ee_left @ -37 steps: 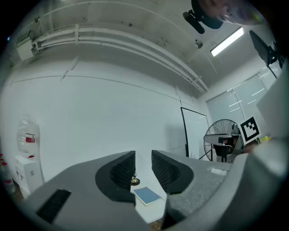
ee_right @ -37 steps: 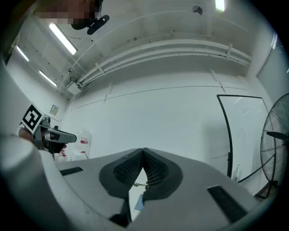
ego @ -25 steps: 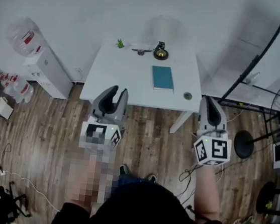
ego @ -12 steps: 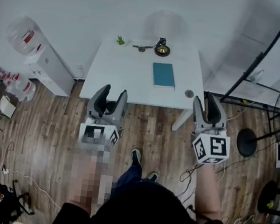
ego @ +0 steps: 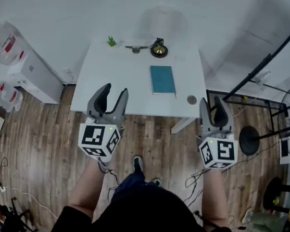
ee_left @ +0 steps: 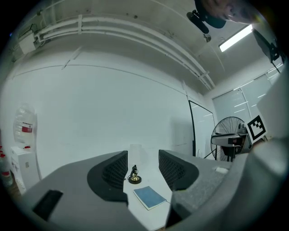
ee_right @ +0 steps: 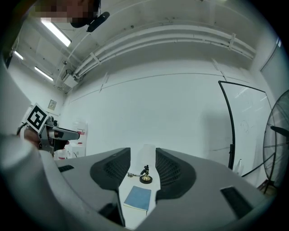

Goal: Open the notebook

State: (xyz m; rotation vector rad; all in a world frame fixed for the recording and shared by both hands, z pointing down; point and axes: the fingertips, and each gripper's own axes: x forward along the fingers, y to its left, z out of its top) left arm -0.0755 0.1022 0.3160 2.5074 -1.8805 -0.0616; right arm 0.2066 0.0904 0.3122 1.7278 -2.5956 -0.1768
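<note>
**Head view:** A flat, teal, rectangular notebook lies closed right of centre on a smooth white table, with bare tabletop on every side. A brass-based ornament stands beyond it by the far edge. The left gripper and right gripper hover at the table's near edge above wood-plank floor, well apart from the book.

**Left gripper view:** The ribbed dark pads stand wide apart and empty. The notebook shows through the gap.

**Right gripper view:** The jaws are closing but apart, with nothing between them, and the notebook lies ahead.
</note>
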